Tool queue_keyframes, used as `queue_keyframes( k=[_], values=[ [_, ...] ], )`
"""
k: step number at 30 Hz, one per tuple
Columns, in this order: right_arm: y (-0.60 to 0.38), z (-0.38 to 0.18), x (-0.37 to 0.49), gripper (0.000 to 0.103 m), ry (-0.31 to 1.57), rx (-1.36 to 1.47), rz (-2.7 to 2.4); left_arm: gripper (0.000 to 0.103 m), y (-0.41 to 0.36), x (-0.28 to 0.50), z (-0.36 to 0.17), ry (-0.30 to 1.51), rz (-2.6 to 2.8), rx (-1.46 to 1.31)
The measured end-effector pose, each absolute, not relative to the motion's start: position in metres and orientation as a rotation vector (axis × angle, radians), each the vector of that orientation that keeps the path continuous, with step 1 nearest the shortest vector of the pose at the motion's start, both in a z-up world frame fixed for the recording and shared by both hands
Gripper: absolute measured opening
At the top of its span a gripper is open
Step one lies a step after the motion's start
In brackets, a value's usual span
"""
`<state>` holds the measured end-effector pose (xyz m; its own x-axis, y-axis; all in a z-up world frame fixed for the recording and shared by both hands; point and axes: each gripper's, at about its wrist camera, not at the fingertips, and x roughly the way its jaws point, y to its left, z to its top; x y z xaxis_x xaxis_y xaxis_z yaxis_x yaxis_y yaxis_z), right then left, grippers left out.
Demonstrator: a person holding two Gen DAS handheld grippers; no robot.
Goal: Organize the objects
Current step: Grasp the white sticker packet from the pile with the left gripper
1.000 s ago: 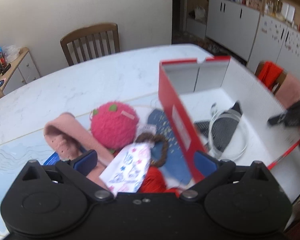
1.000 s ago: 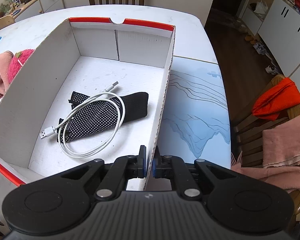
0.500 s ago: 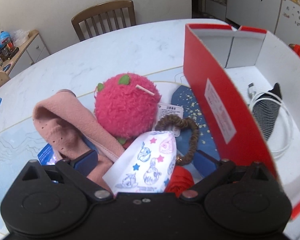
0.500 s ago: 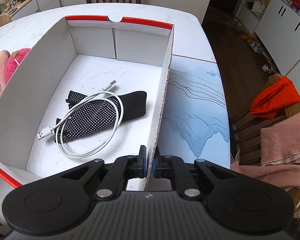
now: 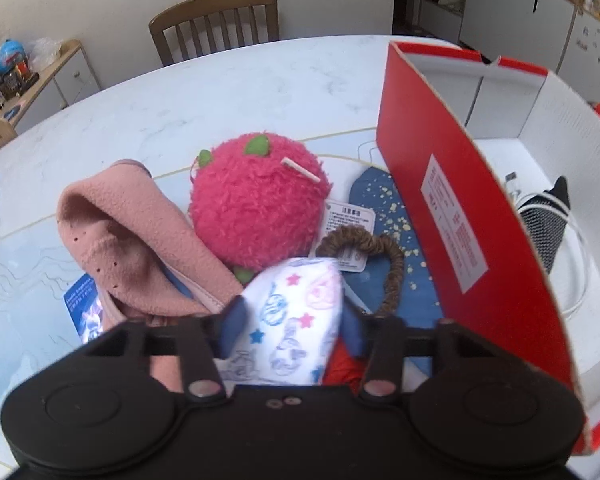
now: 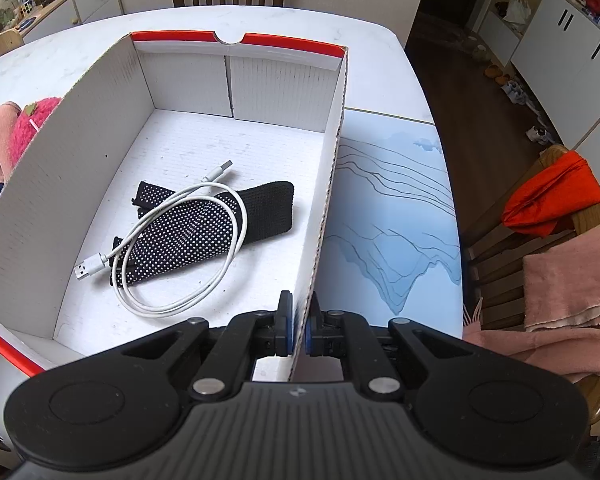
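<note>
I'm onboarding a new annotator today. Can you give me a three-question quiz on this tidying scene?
1. What does the right gripper pinch?
2. True or false: the white cable lies on top of the black dotted fabric inside the box.
3. The left gripper is closing around which item: (a) pink plush ball, (b) white cartoon-print pouch, (c) brown hair tie?

Key: 1. The box's side wall. 2. True. 3. b.
</note>
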<state>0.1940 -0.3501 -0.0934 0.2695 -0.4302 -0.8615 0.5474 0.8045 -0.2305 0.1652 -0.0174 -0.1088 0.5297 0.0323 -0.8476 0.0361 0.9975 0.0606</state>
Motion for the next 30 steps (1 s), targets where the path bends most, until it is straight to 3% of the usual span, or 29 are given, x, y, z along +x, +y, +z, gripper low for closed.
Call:
queue_keyframes(
  k=[5, 8, 30],
  values=[
    [-0.351, -0.093, 0.193, 0.005, 1.117, 0.127, -0.659, 0.012, -0.007, 0.157, -0.091, 0.992, -0.022, -0.014],
    [-0.350, -0.093, 0.193, 0.005, 1.117, 0.126, -0.660, 0.003, -0.002, 0.155, -0.085, 0.995, -0.010, -0.034],
    [-0.351, -0.092, 0.191, 0.006, 1.102, 0.150, -0.688, 0.000, -0.003, 0.119, 0.002, 0.860, -0.072, -0.084]
  ],
)
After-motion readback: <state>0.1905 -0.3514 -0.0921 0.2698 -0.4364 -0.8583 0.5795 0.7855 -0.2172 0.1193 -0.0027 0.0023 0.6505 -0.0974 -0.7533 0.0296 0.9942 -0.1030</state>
